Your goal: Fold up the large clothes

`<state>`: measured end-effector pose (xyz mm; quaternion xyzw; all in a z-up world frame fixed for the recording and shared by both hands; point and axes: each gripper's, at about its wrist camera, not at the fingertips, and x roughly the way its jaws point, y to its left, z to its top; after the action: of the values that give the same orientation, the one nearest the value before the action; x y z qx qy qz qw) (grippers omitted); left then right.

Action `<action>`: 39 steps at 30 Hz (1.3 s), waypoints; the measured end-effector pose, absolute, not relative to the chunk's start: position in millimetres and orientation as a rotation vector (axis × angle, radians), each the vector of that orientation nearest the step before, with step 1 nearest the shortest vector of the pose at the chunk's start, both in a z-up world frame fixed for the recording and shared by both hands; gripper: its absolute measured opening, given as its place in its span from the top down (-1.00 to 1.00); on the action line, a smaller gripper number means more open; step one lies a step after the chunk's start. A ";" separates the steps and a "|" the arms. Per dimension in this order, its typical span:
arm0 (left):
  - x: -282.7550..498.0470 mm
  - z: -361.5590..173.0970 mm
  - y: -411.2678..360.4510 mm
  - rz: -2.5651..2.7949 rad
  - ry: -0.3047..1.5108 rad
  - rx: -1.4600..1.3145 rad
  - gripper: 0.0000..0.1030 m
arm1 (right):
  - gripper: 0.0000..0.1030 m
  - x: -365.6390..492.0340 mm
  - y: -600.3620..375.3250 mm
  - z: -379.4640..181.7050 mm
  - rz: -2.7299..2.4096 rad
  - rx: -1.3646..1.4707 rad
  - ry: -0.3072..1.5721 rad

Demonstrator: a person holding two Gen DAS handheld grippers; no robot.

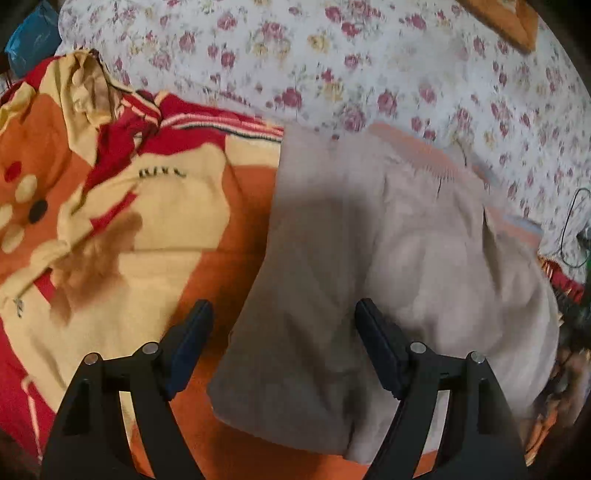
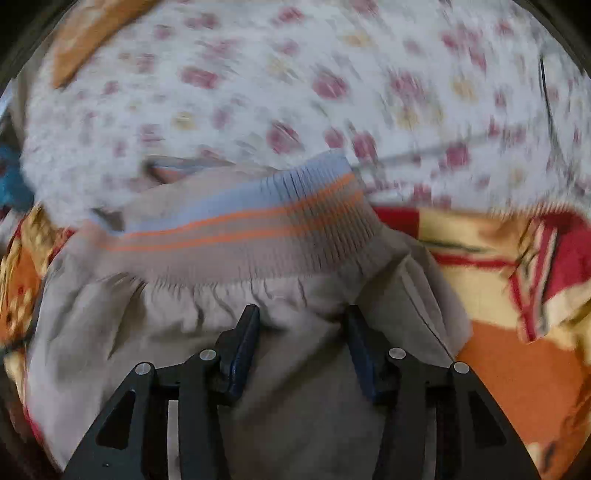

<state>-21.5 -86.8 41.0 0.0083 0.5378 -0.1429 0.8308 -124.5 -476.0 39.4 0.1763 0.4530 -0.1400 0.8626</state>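
Observation:
A beige pair of trousers lies folded lengthwise on an orange, red and cream blanket. Its ribbed waistband carries blue and orange stripes. My left gripper is open above the trousers' lower left edge, with one finger over the blanket and the other over the cloth. My right gripper is open just below the waistband, close over the gathered beige cloth, holding nothing.
A white quilt with red flowers covers the bed beyond the trousers and shows in the right wrist view. A blue bag lies far left. An orange cushion corner sits far right. A dark cable lies at the right edge.

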 end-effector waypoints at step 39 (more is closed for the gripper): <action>-0.3 29.0 -96.0 -0.254 1.087 0.033 -0.67 | -0.02 -121.3 -475.1 32.9 -0.417 0.236 0.939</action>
<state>-0.3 -96.0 29.0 0.0157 0.5158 -0.1205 0.8480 -121.3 -475.1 32.9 0.1125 0.4480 -0.1989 0.8643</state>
